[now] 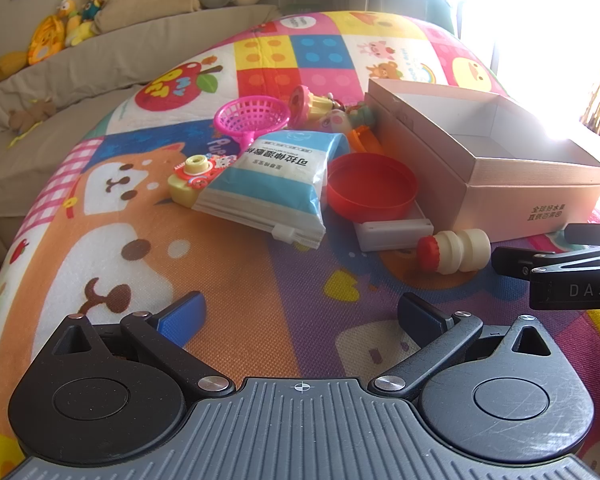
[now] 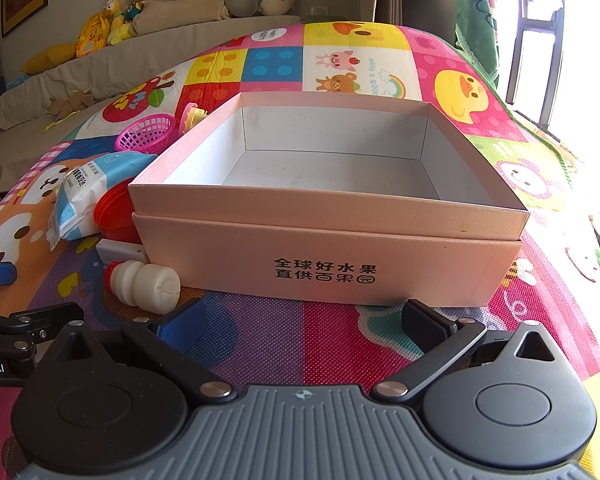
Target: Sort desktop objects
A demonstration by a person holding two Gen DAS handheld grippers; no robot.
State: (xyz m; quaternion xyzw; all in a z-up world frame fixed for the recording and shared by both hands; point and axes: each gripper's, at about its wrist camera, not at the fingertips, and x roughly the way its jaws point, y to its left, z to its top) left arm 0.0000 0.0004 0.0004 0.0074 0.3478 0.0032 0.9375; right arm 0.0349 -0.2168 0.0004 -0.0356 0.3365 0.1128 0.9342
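An open, empty pink cardboard box stands on the colourful play mat, also in the left wrist view. Left of it lie a small white bottle with a red cap, a red round lid, a blue-and-white packet, a white flat case, a pink toy net, a yellow toy camera and small toys. My left gripper is open and empty, short of the pile. My right gripper is open and empty in front of the box.
The right gripper's black arm shows at the right edge of the left wrist view, beside the bottle. A beige sofa with plush toys runs behind the mat. A bright window is at the right.
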